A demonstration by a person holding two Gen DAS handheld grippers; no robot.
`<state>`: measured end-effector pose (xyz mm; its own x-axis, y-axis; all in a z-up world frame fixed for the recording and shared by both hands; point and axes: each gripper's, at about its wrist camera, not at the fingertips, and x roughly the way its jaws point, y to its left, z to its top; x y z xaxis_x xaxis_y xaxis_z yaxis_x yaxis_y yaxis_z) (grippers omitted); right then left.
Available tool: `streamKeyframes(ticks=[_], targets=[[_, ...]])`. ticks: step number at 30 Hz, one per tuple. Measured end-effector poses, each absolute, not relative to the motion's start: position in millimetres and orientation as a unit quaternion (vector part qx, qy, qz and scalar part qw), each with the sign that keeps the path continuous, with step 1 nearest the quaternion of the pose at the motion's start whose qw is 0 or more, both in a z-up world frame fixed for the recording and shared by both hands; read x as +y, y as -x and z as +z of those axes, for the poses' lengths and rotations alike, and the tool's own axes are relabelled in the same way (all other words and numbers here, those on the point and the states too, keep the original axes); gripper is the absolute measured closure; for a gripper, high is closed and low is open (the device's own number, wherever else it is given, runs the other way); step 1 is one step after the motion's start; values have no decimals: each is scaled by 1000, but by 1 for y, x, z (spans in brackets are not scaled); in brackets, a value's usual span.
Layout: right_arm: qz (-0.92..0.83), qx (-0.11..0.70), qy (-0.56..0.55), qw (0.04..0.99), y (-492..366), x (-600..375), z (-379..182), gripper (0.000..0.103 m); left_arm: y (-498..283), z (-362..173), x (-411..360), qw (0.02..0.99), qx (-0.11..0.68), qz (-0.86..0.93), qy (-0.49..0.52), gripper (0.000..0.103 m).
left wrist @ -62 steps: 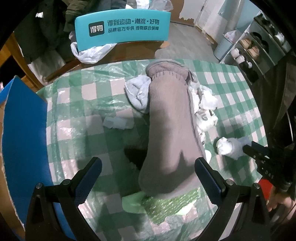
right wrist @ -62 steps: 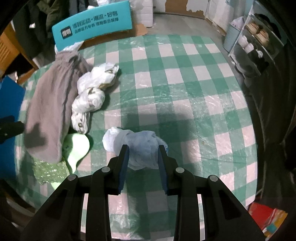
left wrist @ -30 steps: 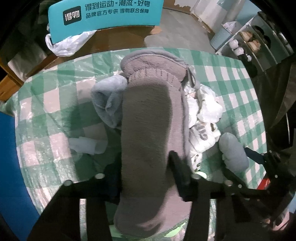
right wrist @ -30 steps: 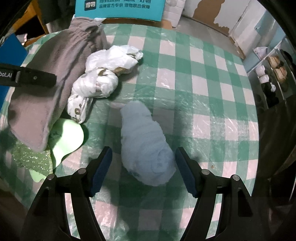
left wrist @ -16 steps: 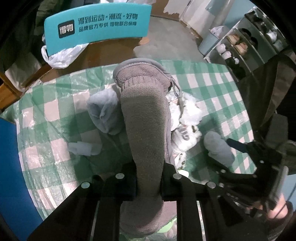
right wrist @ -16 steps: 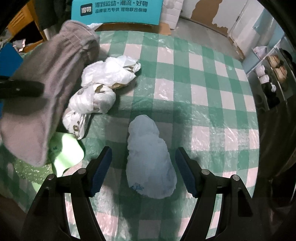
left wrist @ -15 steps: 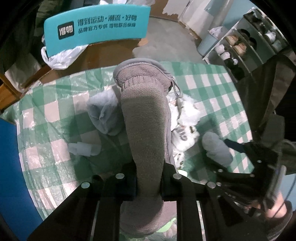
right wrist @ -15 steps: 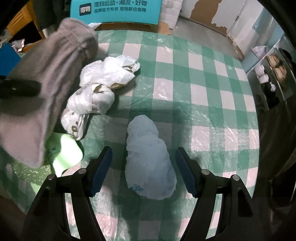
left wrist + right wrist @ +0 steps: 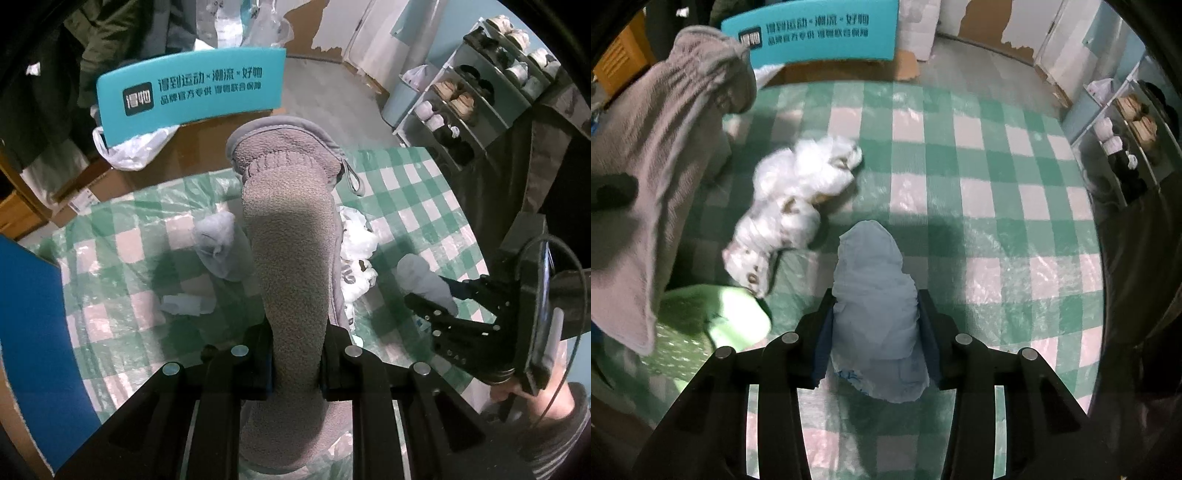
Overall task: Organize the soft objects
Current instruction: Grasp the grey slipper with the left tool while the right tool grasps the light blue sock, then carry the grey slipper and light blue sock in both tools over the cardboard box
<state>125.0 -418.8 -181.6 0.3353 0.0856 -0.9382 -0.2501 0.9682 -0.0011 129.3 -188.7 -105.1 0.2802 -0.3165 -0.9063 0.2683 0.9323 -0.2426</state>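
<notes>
Your left gripper (image 9: 295,363) is clamped on the grey fleece garment (image 9: 291,258), which now hangs clear above the green checked tablecloth (image 9: 417,199); two seconds ago it lay flat there between wide jaws. Your right gripper (image 9: 875,328) is closing on the pale blue cloth bundle (image 9: 875,314), pads touching its sides (a second ago they stood well apart from it). The bundle sits near the tablecloth's front edge, just beside the white plastic-wrapped bundle (image 9: 798,199).
</notes>
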Motion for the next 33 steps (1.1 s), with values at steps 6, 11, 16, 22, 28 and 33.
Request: streamKeyframes(ticks=[6, 11, 16, 22, 28, 33], targets=[[112, 548, 63, 827, -120, -409, -154, 63, -121, -93, -179, 809, 560, -179, 13, 86], [120, 529, 54, 838, -114, -401, -128, 63, -112, -84, -171, 814, 553, -178, 12, 86], [131, 512, 51, 847, -108, -390, -107, 63, -102, -73, -166, 824, 539, -171, -3, 86], [142, 501, 53, 852, -96, -376, -90, 63, -90, -61, -154, 828, 536, -165, 1, 86], [154, 489, 55, 857, -88, -365, -75, 63, -76, -47, -146, 837, 523, -160, -7, 86], [163, 481, 56, 860, -82, -356, -64, 63, -68, -39, -133, 842, 516, -157, -6, 86]])
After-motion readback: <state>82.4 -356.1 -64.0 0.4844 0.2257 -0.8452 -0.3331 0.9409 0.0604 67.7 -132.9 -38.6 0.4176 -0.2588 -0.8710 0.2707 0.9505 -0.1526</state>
